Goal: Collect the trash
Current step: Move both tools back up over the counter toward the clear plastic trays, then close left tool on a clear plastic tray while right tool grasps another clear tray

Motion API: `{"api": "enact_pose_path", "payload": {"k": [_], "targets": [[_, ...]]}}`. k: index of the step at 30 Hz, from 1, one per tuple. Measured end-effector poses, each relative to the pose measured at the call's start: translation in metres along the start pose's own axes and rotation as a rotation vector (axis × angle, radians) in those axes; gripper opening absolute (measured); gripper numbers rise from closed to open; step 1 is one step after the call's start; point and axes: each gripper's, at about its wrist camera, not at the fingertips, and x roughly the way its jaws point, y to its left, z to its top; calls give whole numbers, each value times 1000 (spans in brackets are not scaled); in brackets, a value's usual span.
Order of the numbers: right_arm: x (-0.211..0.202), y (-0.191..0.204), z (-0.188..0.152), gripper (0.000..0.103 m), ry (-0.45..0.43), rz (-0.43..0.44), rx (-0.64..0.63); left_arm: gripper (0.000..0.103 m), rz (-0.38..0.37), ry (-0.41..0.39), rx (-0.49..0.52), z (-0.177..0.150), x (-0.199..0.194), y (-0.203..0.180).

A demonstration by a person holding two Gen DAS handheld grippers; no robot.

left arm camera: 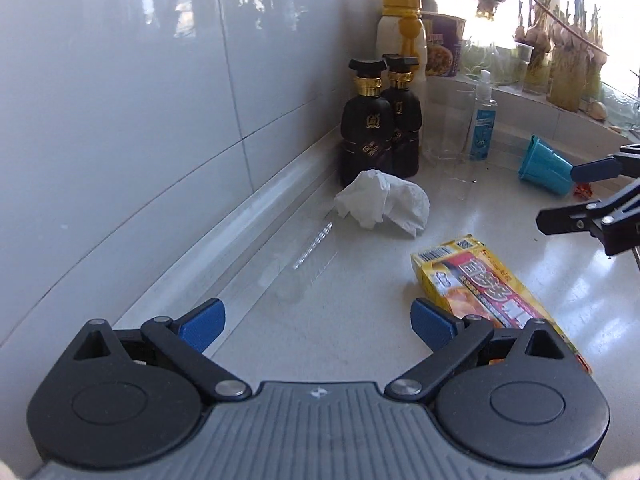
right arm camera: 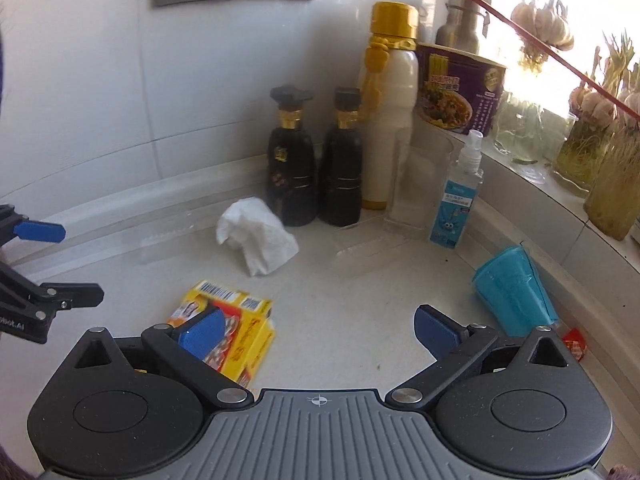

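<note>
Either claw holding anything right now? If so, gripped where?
Nothing held. Left claw and right claw are both open and empty above the counter; the yellow box, crumpled tissue and blue cup lie ungripped.

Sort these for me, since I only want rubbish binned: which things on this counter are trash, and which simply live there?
Trash to collect:
crumpled tissue
yellow food box
tipped blue paper cup
red wrapper scrap

Just standing there:
two black bottles
white bottle with yellow cap
spray bottle
instant noodle bowl
garlic jars
</note>
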Motion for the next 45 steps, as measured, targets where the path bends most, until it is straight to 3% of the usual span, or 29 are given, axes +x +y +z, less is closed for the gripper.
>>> {"api": "enact_pose_path", "payload": {"k": [2,10,20,23,32,38,45], "targets": [[18,-9,7,102,3,-22,40,90,-27,-2,30,7,13,2],[75,-40,23,102,19,-68,148,80,-53,7,153,20,44,3],[111,-41,36,102,20,-76,222,78,-31,72,191,30,70,5],[121,-41,39,102,28,-91,240,71,-62,92,167,29,70,4],[128,-58,31,102,72,-137,258,70,-157,101,151,16,55,-11],[111,-71,21,102,55,-152,268,76,-84,64,91,16,57,-6],[110,-59,21,102,17,-117,256,60,-33,62,-66,20,72,0]]}}
